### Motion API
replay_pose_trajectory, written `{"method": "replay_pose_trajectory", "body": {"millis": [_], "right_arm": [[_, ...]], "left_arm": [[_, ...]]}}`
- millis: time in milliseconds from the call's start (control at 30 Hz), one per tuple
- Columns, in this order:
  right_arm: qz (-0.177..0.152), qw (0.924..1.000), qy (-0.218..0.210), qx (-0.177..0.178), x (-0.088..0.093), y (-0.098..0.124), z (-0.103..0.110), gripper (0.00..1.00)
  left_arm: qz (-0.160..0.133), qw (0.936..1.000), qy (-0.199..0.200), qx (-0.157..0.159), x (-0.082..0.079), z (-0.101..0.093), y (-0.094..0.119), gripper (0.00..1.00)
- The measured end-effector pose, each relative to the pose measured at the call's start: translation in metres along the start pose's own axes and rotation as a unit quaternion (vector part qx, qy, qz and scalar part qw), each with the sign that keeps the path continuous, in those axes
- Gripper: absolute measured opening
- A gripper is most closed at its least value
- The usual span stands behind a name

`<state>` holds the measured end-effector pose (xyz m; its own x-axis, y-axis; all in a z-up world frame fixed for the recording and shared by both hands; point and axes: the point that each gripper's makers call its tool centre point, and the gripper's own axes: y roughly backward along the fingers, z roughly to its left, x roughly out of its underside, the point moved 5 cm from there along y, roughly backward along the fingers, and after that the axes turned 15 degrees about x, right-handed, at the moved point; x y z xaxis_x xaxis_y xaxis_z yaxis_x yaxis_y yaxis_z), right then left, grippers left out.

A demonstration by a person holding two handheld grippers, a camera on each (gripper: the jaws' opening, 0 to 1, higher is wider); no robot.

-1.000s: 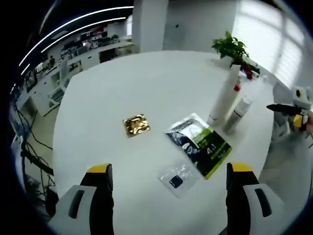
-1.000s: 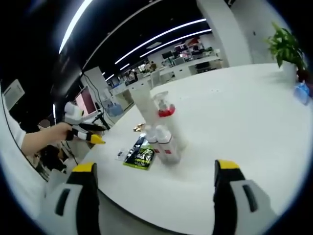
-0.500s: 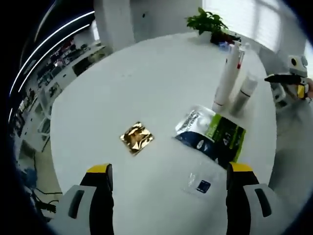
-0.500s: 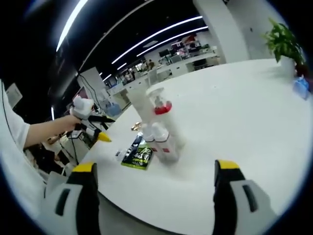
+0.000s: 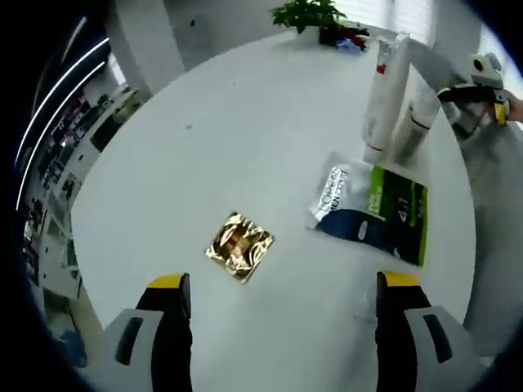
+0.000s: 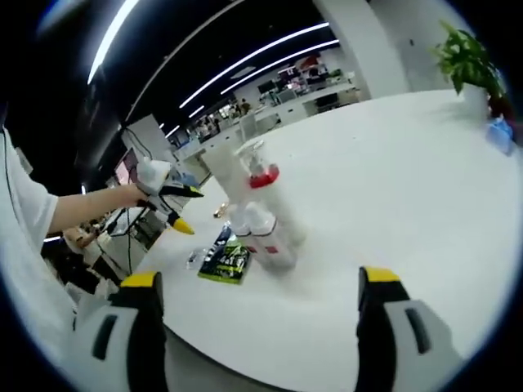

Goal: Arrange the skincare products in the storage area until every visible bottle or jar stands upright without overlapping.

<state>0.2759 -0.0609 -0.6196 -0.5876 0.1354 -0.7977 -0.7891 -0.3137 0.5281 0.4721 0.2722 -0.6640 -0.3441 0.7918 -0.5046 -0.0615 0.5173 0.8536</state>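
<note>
The left gripper (image 5: 278,327) hangs with jaws spread wide and empty over the round white table (image 5: 245,131), above a gold foil sachet (image 5: 239,247). To its right lies the flat green-and-navy sachet pack (image 5: 372,214); both look light, limp and slippery, best pinched at an edge. Further right stand the tall white tube (image 5: 384,98) and a shorter bottle (image 5: 413,122), upright and touching; they look stiff, light and tippy, so grip mid-body. The right gripper (image 6: 257,327) is likewise open and empty, near the pump bottle with a red collar (image 6: 260,196). Compared with a second ago, the left gripper view looks more steeply down and the gold sachet sits nearer its jaws.
</note>
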Motion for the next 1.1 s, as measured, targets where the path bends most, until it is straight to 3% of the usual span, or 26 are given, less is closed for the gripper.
{"method": "replay_pose_trajectory", "body": {"millis": [167,467,700,867,1000,1100], "right_arm": [[-0.002,1.0,-0.009,-0.001,-0.003,-0.002,-0.001,0.99],[0.006,0.9999,-0.014,0.003,0.001,-0.005,-0.002,0.99],[0.008,0.9997,-0.02,0.009,0.002,-0.007,-0.006,0.99],[0.008,0.9996,-0.023,0.011,0.001,-0.008,-0.006,0.99],[0.008,0.9995,-0.027,0.014,0.002,-0.009,-0.008,0.99],[0.009,0.9994,-0.029,0.016,0.003,-0.01,-0.009,0.99]], "left_arm": [[0.023,0.9992,-0.031,0.012,-0.004,0.013,-0.009,0.88],[0.05,0.9965,-0.052,0.042,-0.011,0.036,-0.023,0.85],[0.066,0.9928,-0.082,0.059,-0.018,0.048,-0.035,0.69],[0.079,0.9896,-0.097,0.072,-0.023,0.048,-0.041,0.68],[0.096,0.9845,-0.118,0.088,-0.025,0.048,-0.047,0.58],[0.098,0.9827,-0.124,0.096,-0.027,0.048,-0.051,0.56]]}}
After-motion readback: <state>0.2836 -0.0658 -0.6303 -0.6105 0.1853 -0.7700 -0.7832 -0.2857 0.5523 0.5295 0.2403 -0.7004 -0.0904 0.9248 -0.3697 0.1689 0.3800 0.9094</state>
